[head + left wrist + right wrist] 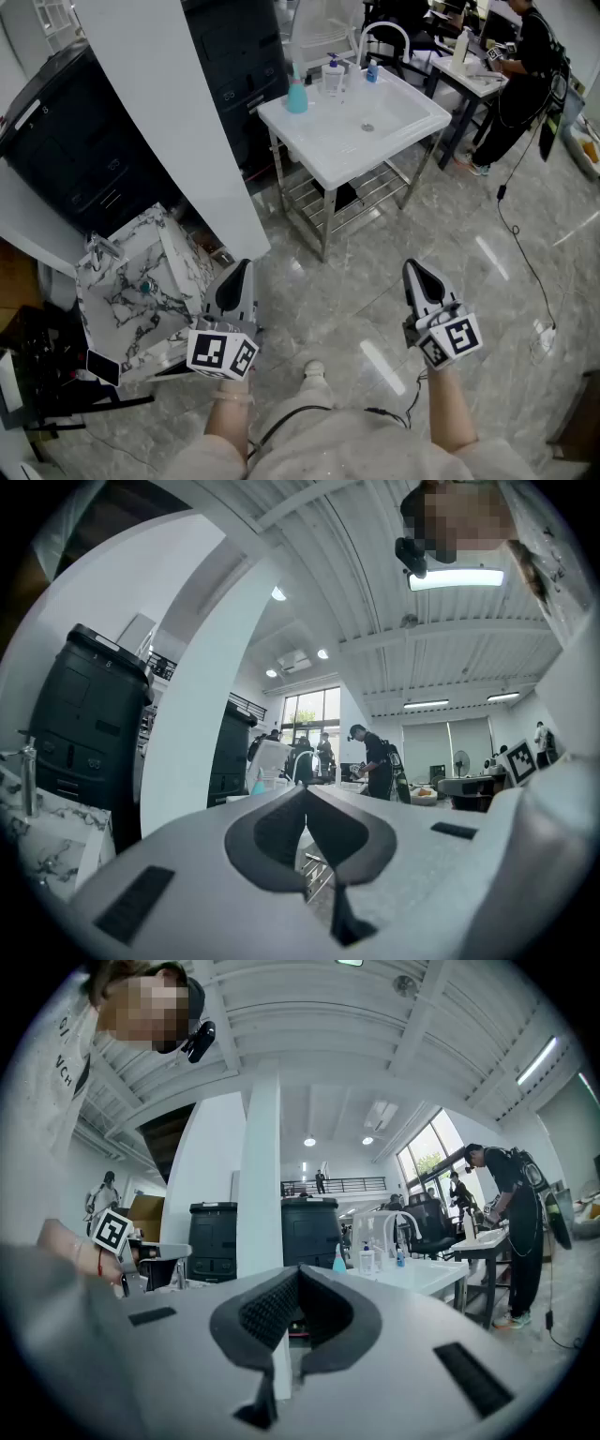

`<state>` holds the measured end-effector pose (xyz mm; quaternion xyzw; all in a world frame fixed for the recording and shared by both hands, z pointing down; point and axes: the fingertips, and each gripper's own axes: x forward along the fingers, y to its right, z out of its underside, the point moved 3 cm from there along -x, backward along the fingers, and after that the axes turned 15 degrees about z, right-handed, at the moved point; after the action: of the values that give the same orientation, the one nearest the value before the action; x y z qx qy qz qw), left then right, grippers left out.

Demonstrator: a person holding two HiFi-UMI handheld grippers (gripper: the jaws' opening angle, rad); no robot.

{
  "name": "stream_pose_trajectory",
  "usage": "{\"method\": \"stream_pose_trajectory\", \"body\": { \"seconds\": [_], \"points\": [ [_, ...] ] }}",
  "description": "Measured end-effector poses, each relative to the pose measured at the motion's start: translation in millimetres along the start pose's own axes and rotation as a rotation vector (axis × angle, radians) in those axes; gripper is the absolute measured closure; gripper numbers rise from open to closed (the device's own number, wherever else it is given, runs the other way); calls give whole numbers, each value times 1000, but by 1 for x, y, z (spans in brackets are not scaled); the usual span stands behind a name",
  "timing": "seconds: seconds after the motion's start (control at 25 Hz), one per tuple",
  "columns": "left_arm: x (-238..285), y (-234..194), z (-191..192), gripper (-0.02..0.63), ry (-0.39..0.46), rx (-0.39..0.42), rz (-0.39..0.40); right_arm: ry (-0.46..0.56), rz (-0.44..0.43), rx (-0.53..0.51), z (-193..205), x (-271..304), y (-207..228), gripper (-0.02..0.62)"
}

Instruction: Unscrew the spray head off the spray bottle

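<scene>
Spray bottle (296, 94), which looks to be the teal one, stands upright on the back left rim of the white sink (412, 127) across the room, well apart from both grippers; its head is too small to make out from here. Just beside it on the same rim are a white pump bottle (333, 77) and a small blue bottle (372, 71), with a curved tap (384, 33) arching over the basin. The sink sits on a metal frame (323, 211) with a slatted shelf underneath. The floor (375, 309) is glossy grey stone with pale reflections of the ceiling lights, and a black cable (525, 248) trails across it. A broad white pillar (178, 122) rises left of the sink, with black cabinets (75, 141) behind it and a marble-patterned basin unit (141, 291) near its foot. At the far right a person in black (520, 75) stands at a table (473, 80). The left gripper (238, 270) and the right gripper (418, 274) are held level over the bare floor, pointing toward the sink. In the left gripper view its dark pads meet at the tip with nothing between them, and the right gripper view shows the same: both claws pressed together and empty.
</scene>
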<state>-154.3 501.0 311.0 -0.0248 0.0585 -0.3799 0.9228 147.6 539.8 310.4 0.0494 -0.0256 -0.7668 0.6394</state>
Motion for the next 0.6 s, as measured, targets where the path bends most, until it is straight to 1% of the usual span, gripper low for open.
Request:
{"method": "stream_pose_trajectory", "body": {
  "seconds": [0.12,0.24,0.44,0.6],
  "points": [
    [12,-18,3,601,-1,12,9,-25,35,-41,12,18,5,591],
    [20,-34,8,600,-9,17,16,-34,47,-56,21,36,4,591],
    [32,-54,12,600,-9,2,42,-42,69,-66,27,58,3,591],
    [39,-67,16,601,-5,-13,50,-52,65,-79,29,71,0,591]
  ]
}}
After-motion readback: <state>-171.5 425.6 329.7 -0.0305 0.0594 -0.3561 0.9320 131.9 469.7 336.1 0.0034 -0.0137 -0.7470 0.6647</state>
